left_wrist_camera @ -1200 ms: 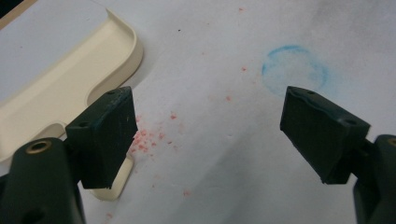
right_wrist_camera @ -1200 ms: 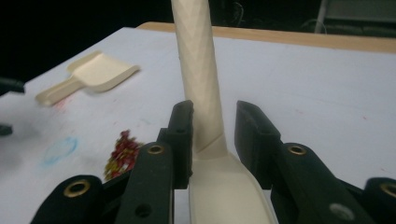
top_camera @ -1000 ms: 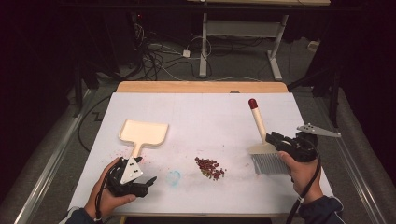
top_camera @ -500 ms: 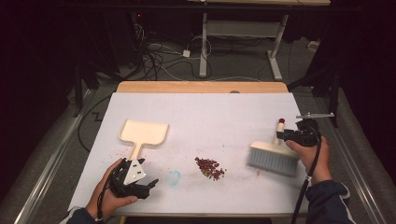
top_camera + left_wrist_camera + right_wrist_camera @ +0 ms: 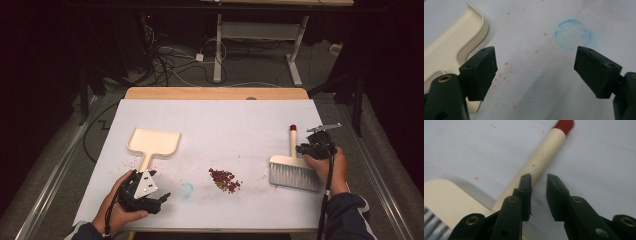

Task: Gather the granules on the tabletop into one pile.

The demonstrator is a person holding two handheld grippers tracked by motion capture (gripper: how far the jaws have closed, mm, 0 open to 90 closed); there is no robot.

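Observation:
A cream brush with grey bristles and a red-tipped handle lies flat at the right of the white table. My right gripper hovers over the handle. Its jaws have just been closing and now stand shut with nothing between them, the handle passing beside and under the left jaw. A cream dustpan lies at the left. My left gripper rests open near the front edge, just past the dustpan's handle, its jaws wide apart over bare table.
A small pile of dark red crumbs lies in the middle front of the table. A faint blue ring mark sits on the surface between the left gripper and the crumbs. Cables and desk legs stand on the floor beyond the far edge.
The brush, held with its handle tilted up a second ago, has swung down and now lies flat farther right. The right hand moved right and lower with it. The left hand stayed put.

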